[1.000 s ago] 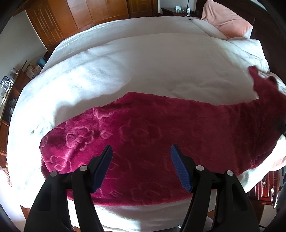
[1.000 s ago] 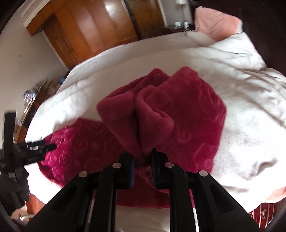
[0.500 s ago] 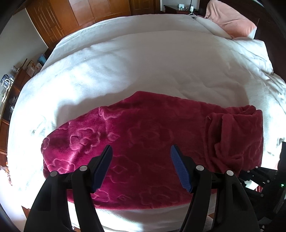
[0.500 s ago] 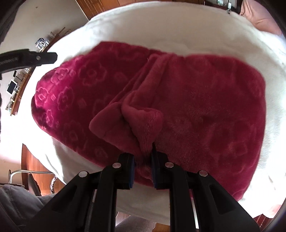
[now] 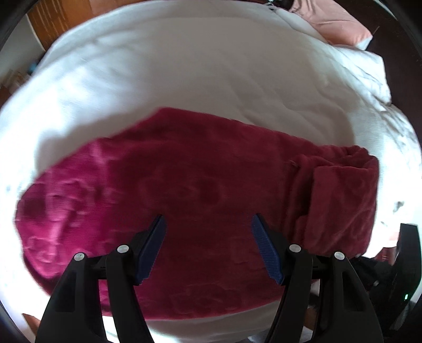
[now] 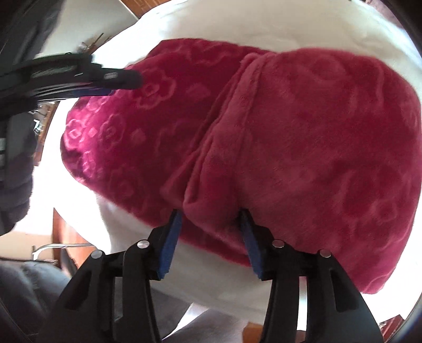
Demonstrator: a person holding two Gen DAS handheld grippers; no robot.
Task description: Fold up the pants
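Note:
Crimson fleece pants (image 5: 184, 184) with an embossed flower pattern lie across the white bed (image 5: 184, 79). Their right end is folded back over the rest (image 5: 337, 200). My left gripper (image 5: 207, 219) hovers open just above the middle of the pants, nothing between its blue pads. In the right wrist view the folded layer (image 6: 316, 132) lies flat on the pants. My right gripper (image 6: 209, 213) is at its near edge, jaws opening, with a soft ridge of that edge loose between the pads. The left gripper (image 6: 116, 76) shows at the upper left there.
A pink pillow (image 5: 335, 23) and a bunched white quilt (image 5: 364, 68) sit at the far right of the bed. Wooden wardrobe doors (image 5: 52, 26) stand behind. The bed's near edge (image 6: 132, 216) is close, with a person's grey trouser leg (image 6: 26, 290) below it.
The right gripper carried the pants' end over and down onto the rest, then its jaws parted. The left gripper sank closer to the pants, still open.

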